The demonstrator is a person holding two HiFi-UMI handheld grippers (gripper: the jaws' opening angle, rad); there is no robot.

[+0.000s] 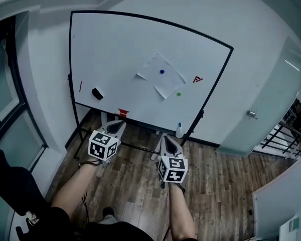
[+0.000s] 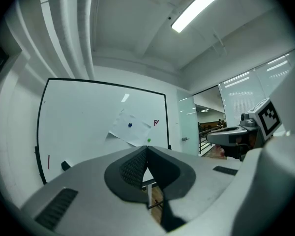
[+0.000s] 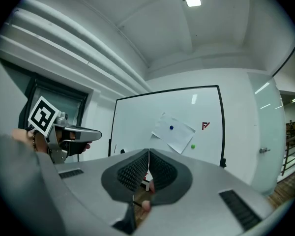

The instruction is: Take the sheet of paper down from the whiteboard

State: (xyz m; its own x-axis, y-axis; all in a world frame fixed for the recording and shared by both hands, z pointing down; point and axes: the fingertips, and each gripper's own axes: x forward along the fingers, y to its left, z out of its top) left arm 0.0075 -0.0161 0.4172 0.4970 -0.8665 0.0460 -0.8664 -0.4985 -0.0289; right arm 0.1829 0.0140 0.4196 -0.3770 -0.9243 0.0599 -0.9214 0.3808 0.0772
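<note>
A: Start at the left tool [image 1: 117, 126]. How do its jaws stand?

B: Closed, tip to tip, with nothing between them. The left gripper view shows the ribbed pads [image 2: 133, 167] meeting in a thin seam. The right tool [image 1: 166, 139] is the same, pressed together and empty.

A: Does the head view show that?

B: No. From above I get only the marker cubes, the tool backs and both forearms, at lower centre over the wood floor [image 1: 215, 179]. Each gripper view also shows the other tool held level at the frame's edge.

A: Where is the sheet of paper [image 1: 160, 75]?

B: Up on the whiteboard [image 1: 115, 49], right of centre and tilted like a diamond, well apart from both tools. A blue magnet [image 1: 162, 71] sits on its upper part. A green magnet [image 1: 179, 94] sits just beside its lower right edge, seemingly off the sheet.

A: What do only the gripper views add?

B: The ceiling light [image 2: 199, 6].

A: And only the head view?

B: The board's stand, a blue-capped bottle [image 1: 179, 130] and a red thing [image 1: 123, 113] at the bottom rail.

A: Anything hidden?

B: The tool bodies cover the board's lower part in both gripper views, and the black eraser [image 1: 97, 93] is half cut off in the left one. Something pinkish below the right tool's pads is too blurred to name.
</note>
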